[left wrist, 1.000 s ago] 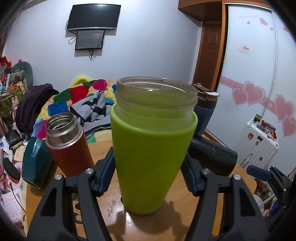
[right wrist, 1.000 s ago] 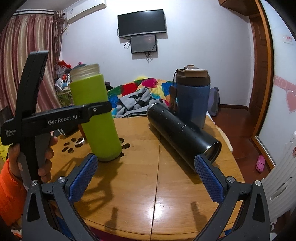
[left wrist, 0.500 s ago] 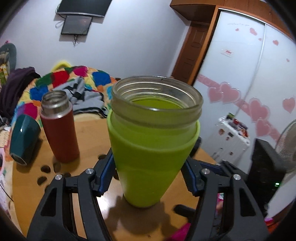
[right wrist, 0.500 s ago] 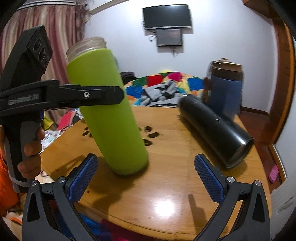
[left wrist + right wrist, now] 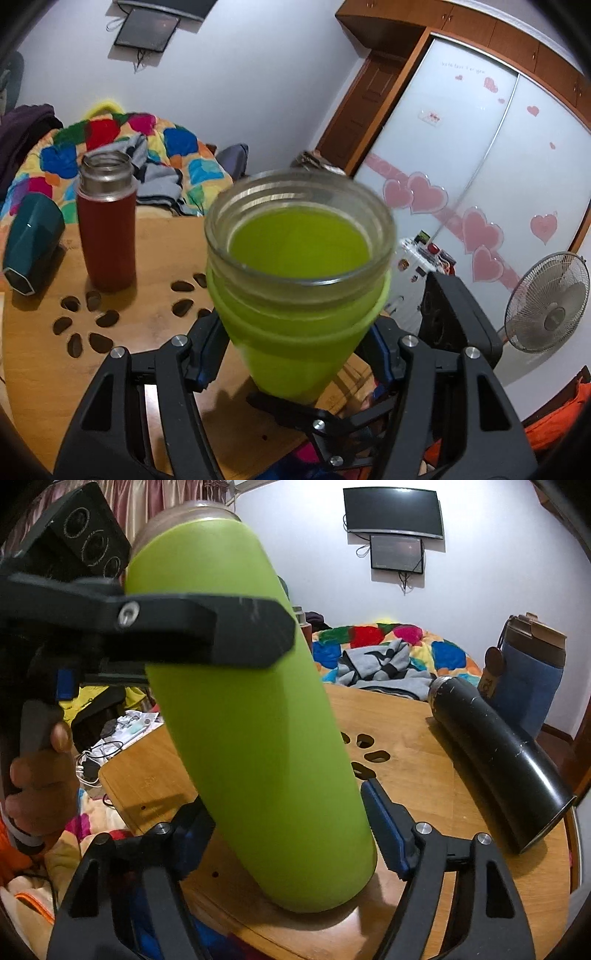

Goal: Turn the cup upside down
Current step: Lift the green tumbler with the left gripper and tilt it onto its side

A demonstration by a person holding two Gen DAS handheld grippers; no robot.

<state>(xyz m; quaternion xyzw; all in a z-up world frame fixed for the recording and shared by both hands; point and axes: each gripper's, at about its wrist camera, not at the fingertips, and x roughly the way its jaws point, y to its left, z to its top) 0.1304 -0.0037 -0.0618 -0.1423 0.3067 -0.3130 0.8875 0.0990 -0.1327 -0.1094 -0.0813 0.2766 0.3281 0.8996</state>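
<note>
Now wooden table underneath, green cup tilted, lifted clear of it since second ago: flip under way. Left gripper clamps cup mid-body. Right gripper moved in, jaws straddling cup's lower end, contact unclear. Cup base hidden in left view; rim blurred.

Red flask upright on wooden counter, teal cup on side nearby. Black flask lying down, blue tumbler upright behind. Fan bg.
</note>
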